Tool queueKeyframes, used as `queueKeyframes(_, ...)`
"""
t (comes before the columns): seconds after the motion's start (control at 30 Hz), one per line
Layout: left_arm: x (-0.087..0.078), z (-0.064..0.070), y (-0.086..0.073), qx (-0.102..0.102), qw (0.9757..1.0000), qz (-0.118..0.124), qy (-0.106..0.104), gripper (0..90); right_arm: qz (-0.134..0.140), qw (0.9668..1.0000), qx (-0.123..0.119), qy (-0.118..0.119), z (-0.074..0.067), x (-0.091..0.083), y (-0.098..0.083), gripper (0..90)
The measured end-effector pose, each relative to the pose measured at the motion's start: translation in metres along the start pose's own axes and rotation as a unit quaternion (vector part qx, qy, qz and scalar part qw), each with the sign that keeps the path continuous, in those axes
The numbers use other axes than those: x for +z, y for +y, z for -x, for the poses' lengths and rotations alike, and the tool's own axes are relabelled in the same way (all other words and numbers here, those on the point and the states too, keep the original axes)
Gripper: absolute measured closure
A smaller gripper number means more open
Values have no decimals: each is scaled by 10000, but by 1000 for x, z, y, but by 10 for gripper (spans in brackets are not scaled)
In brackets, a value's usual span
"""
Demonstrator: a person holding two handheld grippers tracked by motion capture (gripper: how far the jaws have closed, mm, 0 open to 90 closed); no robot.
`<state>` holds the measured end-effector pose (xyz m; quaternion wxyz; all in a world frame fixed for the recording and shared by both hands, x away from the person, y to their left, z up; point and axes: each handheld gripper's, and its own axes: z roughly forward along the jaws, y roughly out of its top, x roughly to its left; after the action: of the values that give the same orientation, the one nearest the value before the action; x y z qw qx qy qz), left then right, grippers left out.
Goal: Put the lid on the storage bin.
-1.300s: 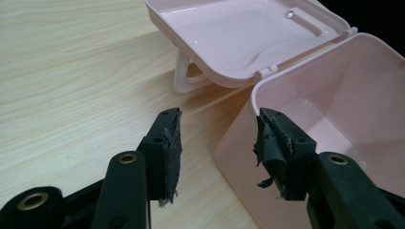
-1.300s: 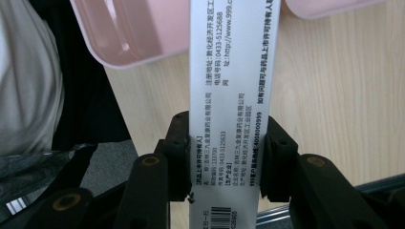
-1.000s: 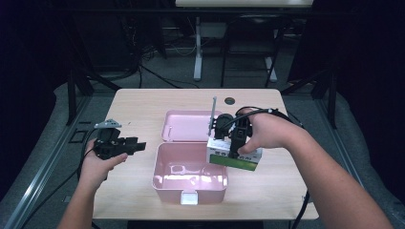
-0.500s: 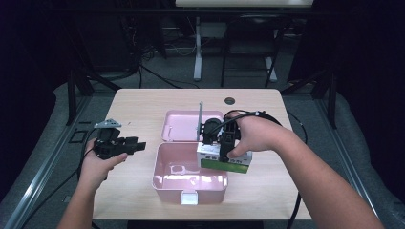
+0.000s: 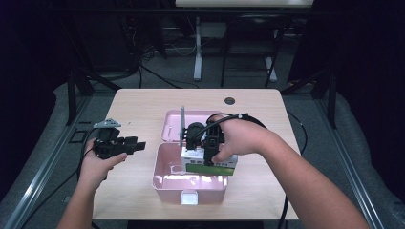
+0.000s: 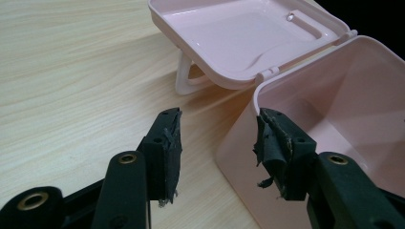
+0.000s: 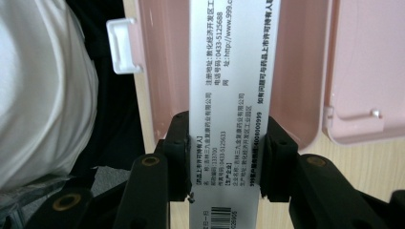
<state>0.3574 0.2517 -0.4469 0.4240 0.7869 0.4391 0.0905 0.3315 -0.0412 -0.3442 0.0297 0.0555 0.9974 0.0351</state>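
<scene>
A pink plastic box point(image 5: 167, 181) stands open at the table's near middle, its lid point(image 5: 174, 125) laid back flat behind it. My right gripper point(image 5: 206, 155) is shut on a white and green carton point(image 5: 210, 168) and holds it over the box's right half. In the right gripper view the carton point(image 7: 229, 71), printed with black text, sits clamped between both pads above the box's hollow point(image 7: 296, 71). My left gripper point(image 5: 136, 144) hovers open just left of the box with nothing in it. In the left gripper view its gripper point(image 6: 217, 143) points at the box's near corner point(image 6: 248, 143).
A dark round grommet point(image 5: 229, 101) sits in the table's far edge. The light wooden table point(image 5: 143, 105) has free room at the left and far side. A white latch tab point(image 5: 189, 197) sticks out at the box's front. Dark floor and cables surround the table.
My right gripper has carried the carton leftward, from beside the box's right wall to over its hollow. The left hand has stayed where it was.
</scene>
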Motion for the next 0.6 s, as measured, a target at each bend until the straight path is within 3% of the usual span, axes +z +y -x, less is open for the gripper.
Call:
queueKeyframes(0.23, -1, -1, 0, 2, 10000, 11, -7, 508, -38, 9999, -139, 4, -5, 3, 15, 617)
queueKeyframes(0.6, -1, -1, 0, 0, 10000, 20, -1, 509, -124, 9997, -193, -83, -11, 10, 21, 617)
